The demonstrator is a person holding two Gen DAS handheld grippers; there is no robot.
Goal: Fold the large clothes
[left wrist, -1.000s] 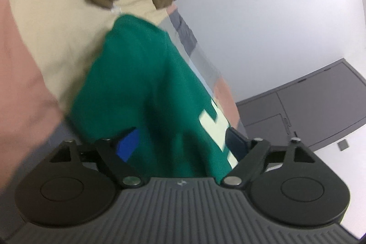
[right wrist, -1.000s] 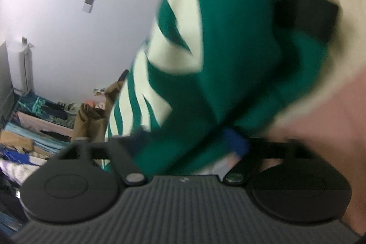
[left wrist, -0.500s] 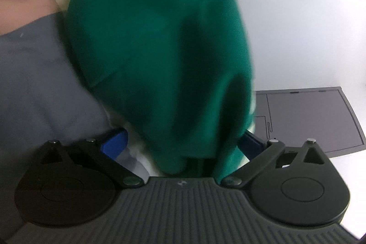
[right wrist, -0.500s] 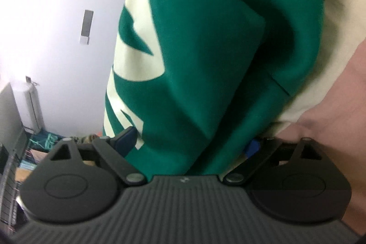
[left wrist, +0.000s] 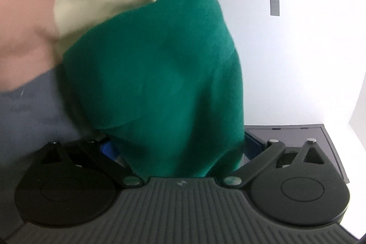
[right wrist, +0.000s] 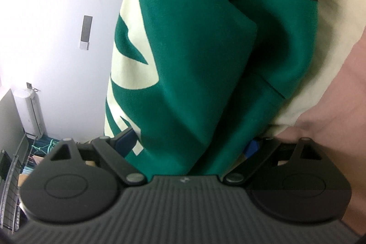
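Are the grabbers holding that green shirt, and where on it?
Green cloth of the green sweatshirt bunches between the wide-spread jaws of both the left gripper and right gripper. Whether they pinch it, or at which part, cannot be told.

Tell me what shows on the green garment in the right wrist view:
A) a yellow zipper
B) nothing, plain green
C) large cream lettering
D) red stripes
C: the green garment carries big cream shapes, like letters, down its left side, plus a black band near the top; no red stripes or zipper show.
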